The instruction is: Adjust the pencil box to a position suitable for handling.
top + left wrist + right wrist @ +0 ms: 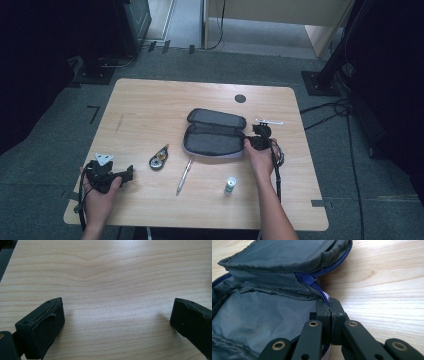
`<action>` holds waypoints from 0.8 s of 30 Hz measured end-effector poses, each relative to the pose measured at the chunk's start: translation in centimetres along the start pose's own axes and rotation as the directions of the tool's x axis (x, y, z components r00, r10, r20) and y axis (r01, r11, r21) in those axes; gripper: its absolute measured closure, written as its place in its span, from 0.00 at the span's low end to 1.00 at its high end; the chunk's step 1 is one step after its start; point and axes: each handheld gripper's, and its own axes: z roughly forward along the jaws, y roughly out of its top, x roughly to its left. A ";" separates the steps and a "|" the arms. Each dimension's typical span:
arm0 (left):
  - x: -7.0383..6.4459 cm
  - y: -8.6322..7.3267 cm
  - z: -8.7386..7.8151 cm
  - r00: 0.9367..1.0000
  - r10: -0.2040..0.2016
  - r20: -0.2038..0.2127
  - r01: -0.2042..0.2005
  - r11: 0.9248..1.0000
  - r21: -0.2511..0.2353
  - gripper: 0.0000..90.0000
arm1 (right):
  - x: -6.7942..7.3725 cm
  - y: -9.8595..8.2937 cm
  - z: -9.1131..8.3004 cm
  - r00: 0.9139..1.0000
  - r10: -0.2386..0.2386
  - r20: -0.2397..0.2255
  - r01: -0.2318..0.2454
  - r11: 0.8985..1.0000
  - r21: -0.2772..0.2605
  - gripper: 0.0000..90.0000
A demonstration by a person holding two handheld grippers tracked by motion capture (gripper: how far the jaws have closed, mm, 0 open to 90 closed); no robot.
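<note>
A grey pencil case (214,132) lies open at the middle of the wooden table (150,100), its lid folded back. My right gripper (258,142) is at the case's right end. In the right gripper view the jaws are pressed together on the case's blue zipper edge (325,298), with the grey lining (267,315) to their left. My left gripper (129,175) rests near the table's front left corner, pointing right. In the left gripper view its fingers (42,325) stand wide apart over bare wood, holding nothing.
A silver pen (184,176) and a round tape dispenser (159,159) lie in front of the case. A small green-and-white tube (230,185) stands near the front. A white object (268,121) lies right of the case's lid. A dark round disc (240,98) sits at the back.
</note>
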 end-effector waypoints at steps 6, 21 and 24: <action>0.0 0.0 0.0 1.000 0.000 0.001 0.000 1.000 -0.001 0.00 | 0.8 -0.2 -0.2 0.998 -0.036 -0.050 0.035 0.999 -0.025 0.73; 0.0 0.0 0.0 1.000 0.000 0.000 0.000 1.000 0.000 0.00 | 2.0 -1.2 -5.3 0.961 -0.275 -0.035 0.266 0.951 -0.155 0.34; 0.0 0.0 0.0 1.000 -0.002 0.001 0.002 1.000 -0.002 0.00 | 1.8 -1.8 -6.5 0.959 -0.279 -0.050 0.266 0.948 -0.173 0.35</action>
